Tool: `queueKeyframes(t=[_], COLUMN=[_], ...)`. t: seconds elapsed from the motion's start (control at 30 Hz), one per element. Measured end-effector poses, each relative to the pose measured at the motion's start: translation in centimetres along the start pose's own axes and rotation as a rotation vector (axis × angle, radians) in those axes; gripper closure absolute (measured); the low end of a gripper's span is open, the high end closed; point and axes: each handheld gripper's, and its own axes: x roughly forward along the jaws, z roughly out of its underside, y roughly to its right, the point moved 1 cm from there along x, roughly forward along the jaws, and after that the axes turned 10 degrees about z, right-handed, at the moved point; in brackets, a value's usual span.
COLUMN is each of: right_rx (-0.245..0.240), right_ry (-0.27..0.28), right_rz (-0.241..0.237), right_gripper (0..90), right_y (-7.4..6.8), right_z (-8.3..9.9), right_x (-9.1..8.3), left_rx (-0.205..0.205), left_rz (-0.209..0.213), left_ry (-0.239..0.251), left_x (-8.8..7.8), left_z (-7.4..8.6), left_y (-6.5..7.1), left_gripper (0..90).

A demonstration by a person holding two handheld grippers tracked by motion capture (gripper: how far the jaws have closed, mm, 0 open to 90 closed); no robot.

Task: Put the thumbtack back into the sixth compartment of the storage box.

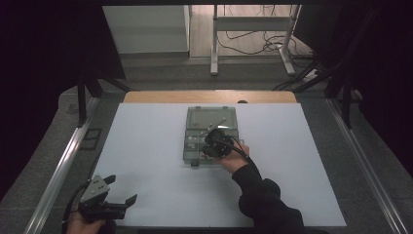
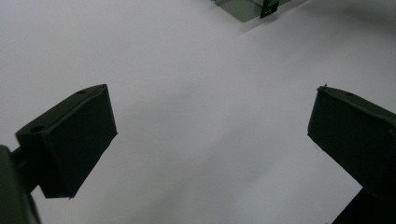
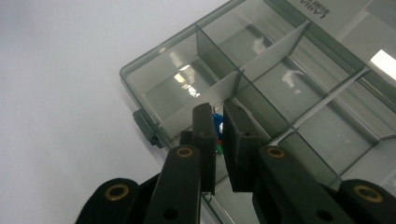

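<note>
A compartment box [image 1: 211, 135] is lying on the middle of the table [image 1: 146, 156], its open lid toward the far edge. The right gripper [image 1: 213, 142] is sitting over the box's near compartments — the left gripper [image 1: 119, 190] is resting well apart, at the table's near-left corner.

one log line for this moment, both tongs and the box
left tongs: open, over bare table | right tongs: nearly shut on small blue-green thing in open divided box | contents: unclear
</note>
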Motion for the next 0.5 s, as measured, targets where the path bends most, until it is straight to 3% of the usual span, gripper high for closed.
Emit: queueKeyframes(t=[0.33, 0.5], right_rx=[0.010, 0.006], right_ry=[0.001, 0.013], right_rz=[0.003, 0.010], right_gripper=[78.9, 72.6], right_y=[0.19, 0.02], right_z=[0.05, 0.08], right_x=[0.17, -0.27], left_rx=[0.001, 0.001], left_rz=[-0.001, -0.002], left_ry=[0.000, -0.001], left_x=[0.02, 0.02], left_z=[0.00, -0.01], left_y=[0.02, 0.03], left_gripper=[1.6, 1.6])
